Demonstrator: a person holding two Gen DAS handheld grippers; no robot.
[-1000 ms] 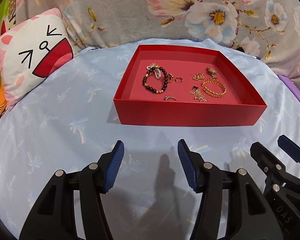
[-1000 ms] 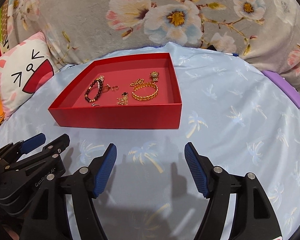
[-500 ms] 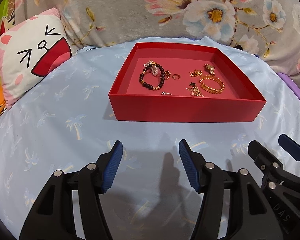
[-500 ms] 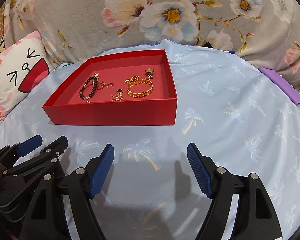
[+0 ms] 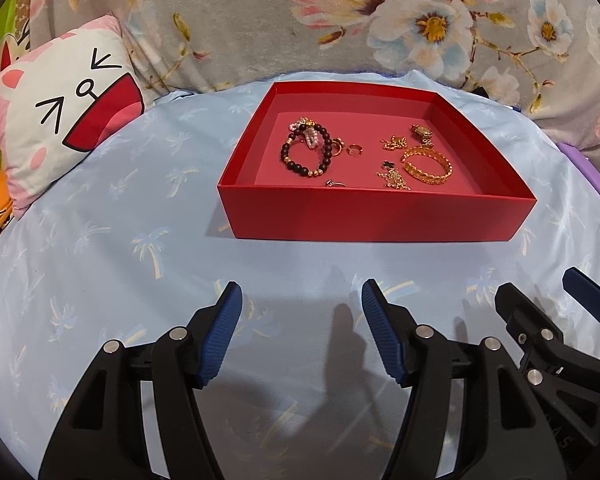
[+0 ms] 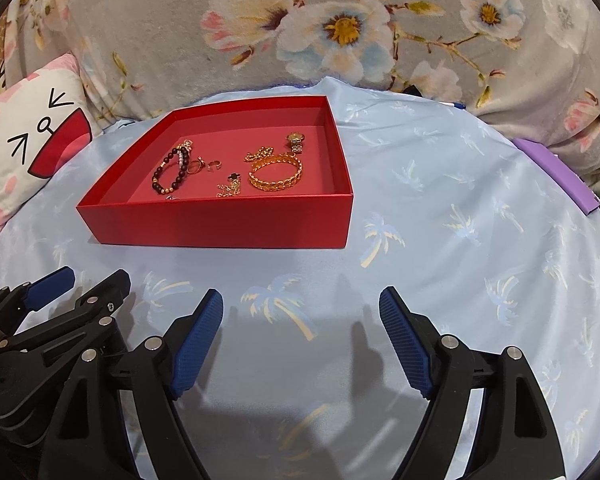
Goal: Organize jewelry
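Cat cushion point(image 5: 56, 120): far left, leaning against the flowered grey blanket point(image 5: 260, 12), its lower edge on the pale blue sheet point(image 5: 120, 240).
Left gripper point(image 5: 300, 320): low over the sheet, angled downward, blue pads point(image 5: 220, 336) set apart with only sheet between them; it holds nothing.
Red tray point(image 5: 372, 216): flat on the sheet, beyond the left gripper and a little to its right, well apart from the fingertips; seen from the right wrist it lies ahead and to the left of the right gripper.
Beaded bracelet point(image 5: 306, 150): dark beads, left half of the tray floor, a pinkish charm cluster touching its far side.
Small rings point(image 5: 354, 150): just right of the beads, near the tray's middle; another ring point(image 5: 335, 184) lies close to the front wall.
Chain pieces point(image 5: 392, 174): right of centre, with a second tangle point(image 5: 394, 143) behind them.
Gold bangle point(image 5: 428, 164): right half of the tray, just beside the chains; a small gold watch point(image 5: 422, 132) sits behind it.
Right gripper point(image 6: 300, 324): beside the left one, tilted down over the sheet, jaws opening and wider than the left's, nothing between the pads point(image 6: 404, 344).
Purple strip point(image 6: 556, 172): far right edge of the sheet, well clear of the tray.
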